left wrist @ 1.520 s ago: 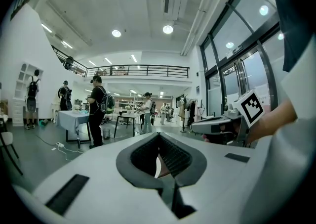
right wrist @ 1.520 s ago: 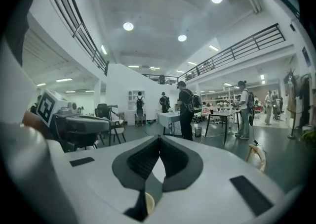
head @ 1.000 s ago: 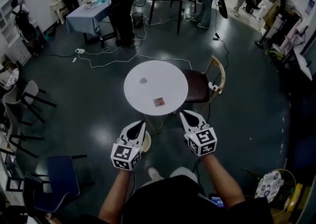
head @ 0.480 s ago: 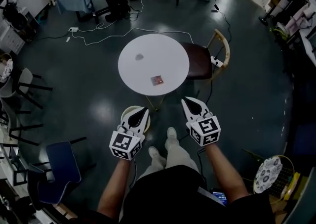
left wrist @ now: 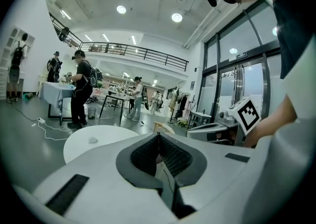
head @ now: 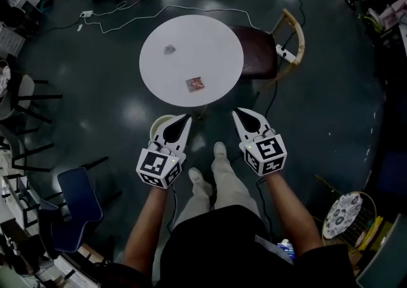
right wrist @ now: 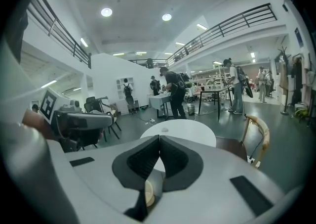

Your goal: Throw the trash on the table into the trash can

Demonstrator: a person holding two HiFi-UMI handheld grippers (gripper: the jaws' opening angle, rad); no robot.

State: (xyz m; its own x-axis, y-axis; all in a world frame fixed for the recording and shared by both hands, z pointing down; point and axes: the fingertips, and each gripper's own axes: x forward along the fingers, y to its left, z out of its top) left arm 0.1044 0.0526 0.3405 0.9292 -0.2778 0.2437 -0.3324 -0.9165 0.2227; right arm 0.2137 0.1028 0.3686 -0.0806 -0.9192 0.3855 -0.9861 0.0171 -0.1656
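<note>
head view: a small reddish wrapper [head: 194, 84] lies flat on the round white table [head: 213, 39], toward the near edge. a grey crumpled scrap [head: 170, 49] sits farther back and to the left, well apart from it. on the floor just beside the table's near edge stands a cream-rimmed trash can [head: 156, 126], partly hidden behind the left gripper [head: 185, 117]. the left gripper and the right gripper [head: 237, 114] hang short of the table, pointing at it. each is clenched with its pads together and nothing between them, as both gripper views confirm.

the main risk is the wrapper. it is thin and lies flat on a smooth top, so jaws that arrive closed or too steep would likely shove it along, perhaps off the rim onto the dark floor. the scrap looks light and calls for a longer reach across the table, so a clumsy touch could flick it away. the can's mouth is low and looks narrow, and a release from high up could miss it. a wooden-backed chair [head: 259, 64] stands touching the table's right side, so a wide swing of the right gripper could knock it.
</note>
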